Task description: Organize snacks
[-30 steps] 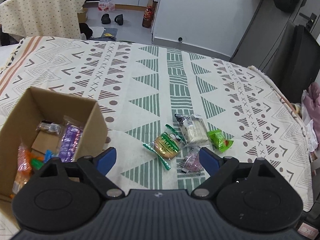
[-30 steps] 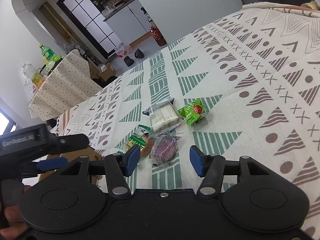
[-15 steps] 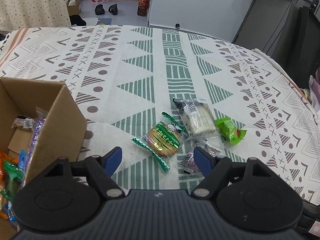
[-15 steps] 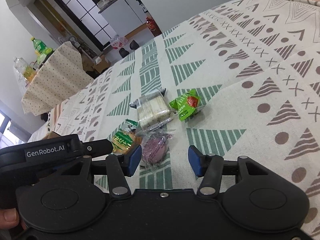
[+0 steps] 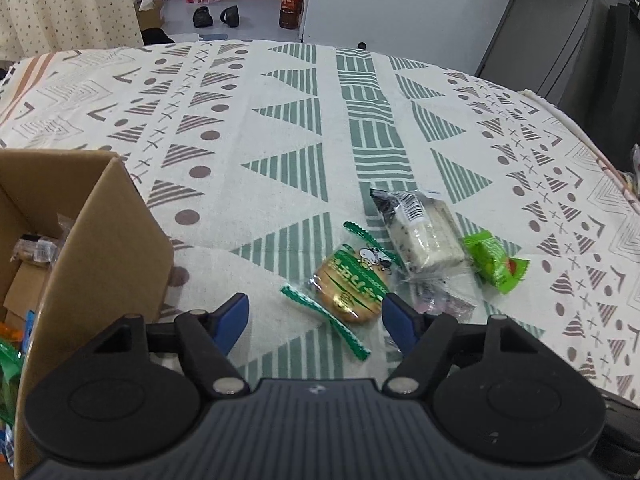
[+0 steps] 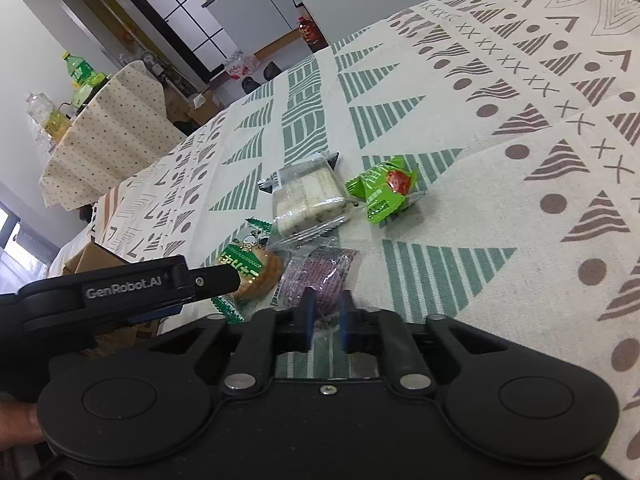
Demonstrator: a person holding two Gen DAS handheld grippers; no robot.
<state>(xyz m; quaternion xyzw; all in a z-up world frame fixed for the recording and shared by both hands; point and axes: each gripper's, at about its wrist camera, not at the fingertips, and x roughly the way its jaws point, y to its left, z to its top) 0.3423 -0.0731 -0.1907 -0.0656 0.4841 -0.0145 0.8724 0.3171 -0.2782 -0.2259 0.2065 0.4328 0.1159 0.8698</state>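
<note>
Snacks sit in a tight cluster on the patterned cloth of the counter (image 5: pixel 280 152), w/ a cardboard box (image 5: pixel 100 248) off to the left holding more packets. Purple snack packet (image 6: pixel 320 276) lies nearest the right tongs (image 6: pixel 325 316); its near edge is between the blue fingertips (image 6: pixel 307 312), which are drawn close together and pinching it. Motion blur there, but grip looks made. Round cookie in green-trim wrapper (image 5: pixel 350 284) sits just ahead of the left tongs (image 5: pixel 316 316), between the two spread tips, not touched. Left tongs wide apart, holding nothing. White cake bar in clear wrap (image 5: pixel 424 232) lies just behind the cookie, touching the green packet (image 5: pixel 496 262) on its right. In right wrist view the left tool's black arm crosses in front of the cookie (image 6: pixel 256 268).
</note>
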